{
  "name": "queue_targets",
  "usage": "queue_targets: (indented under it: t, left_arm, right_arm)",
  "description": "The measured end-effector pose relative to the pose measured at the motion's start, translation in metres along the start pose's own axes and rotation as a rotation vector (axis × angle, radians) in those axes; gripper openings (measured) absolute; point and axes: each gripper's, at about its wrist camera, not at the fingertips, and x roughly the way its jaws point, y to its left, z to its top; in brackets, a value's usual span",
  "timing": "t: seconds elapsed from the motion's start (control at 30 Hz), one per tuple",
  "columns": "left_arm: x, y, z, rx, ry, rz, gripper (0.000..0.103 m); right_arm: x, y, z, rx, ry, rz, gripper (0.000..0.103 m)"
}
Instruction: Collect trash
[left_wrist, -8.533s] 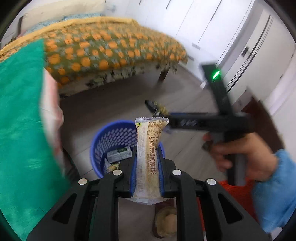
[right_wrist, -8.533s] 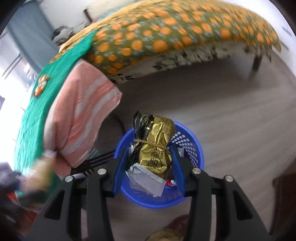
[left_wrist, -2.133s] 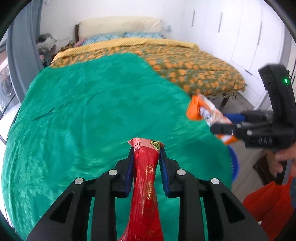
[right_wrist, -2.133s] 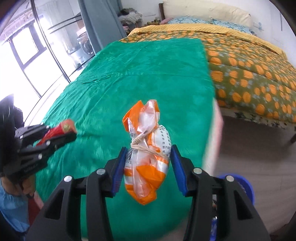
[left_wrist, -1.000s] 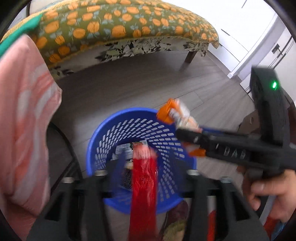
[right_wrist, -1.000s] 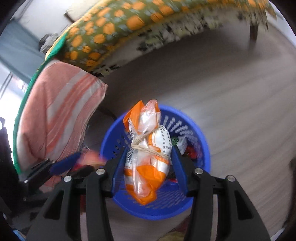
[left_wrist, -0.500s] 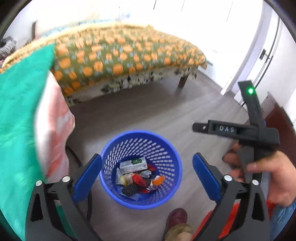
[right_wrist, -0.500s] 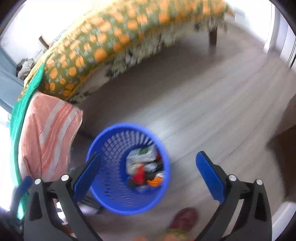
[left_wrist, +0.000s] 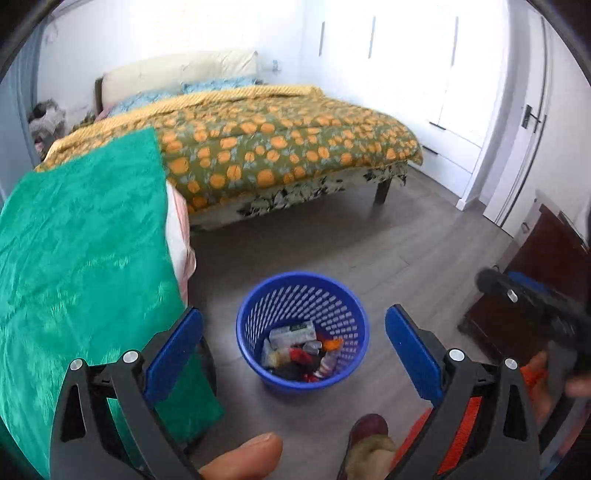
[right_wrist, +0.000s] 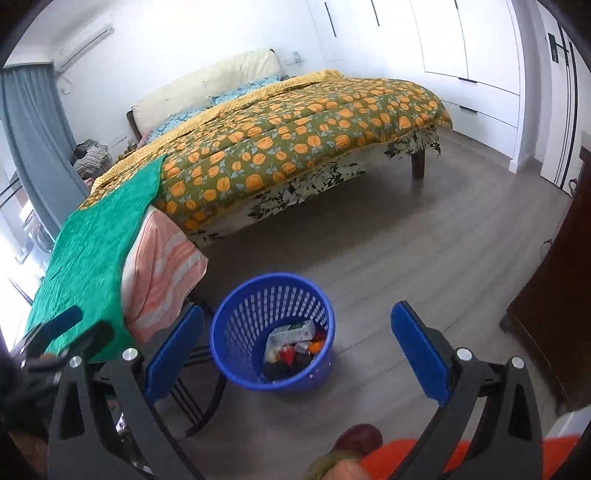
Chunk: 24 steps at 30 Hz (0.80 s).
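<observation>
A blue perforated waste basket (left_wrist: 334, 306) (right_wrist: 240, 325) stands on the grey wood floor with several wrappers (left_wrist: 301, 349) (right_wrist: 293, 345) lying in its bottom. My left gripper (left_wrist: 293, 338) hangs above and in front of the basket, its blue pads (left_wrist: 173, 354) spread wide with nothing between them. My right gripper (right_wrist: 297, 339) is also wide open and empty above the basket. In the left wrist view the right gripper (left_wrist: 532, 299) shows blurred at the right edge. The left gripper's pad (right_wrist: 61, 323) shows at the lower left of the right wrist view.
A table under a green cloth (left_wrist: 74, 266) (right_wrist: 92, 251) and a pink striped cloth (right_wrist: 162, 266) stands left of the basket. Behind lies a bed with an orange-flowered quilt (left_wrist: 280, 147). A dark wooden cabinet (left_wrist: 546, 269) is at the right. A shoe (left_wrist: 365, 435) is near the bottom.
Both grippers opened and dropped their wrappers, the red one and the orange-white one, into the basket. Both hands then rose and drew back, so the basket looks smaller and the bed is in view.
</observation>
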Motion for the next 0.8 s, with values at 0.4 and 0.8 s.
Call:
queue_targets:
  t: [0.4, 0.8]
  left_arm:
    - [0.034, 0.01, -0.016, 0.004, 0.166, 0.096, 0.098]
    - [0.041, 0.008, -0.022, 0.001, 0.192, 0.114, 0.098]
  right_arm:
    - [0.016, 0.042, -0.029, -0.195, 0.168, 0.027, 0.098]
    - [0.024, 0.048, -0.039, -0.236, 0.216, 0.007, 0.098]
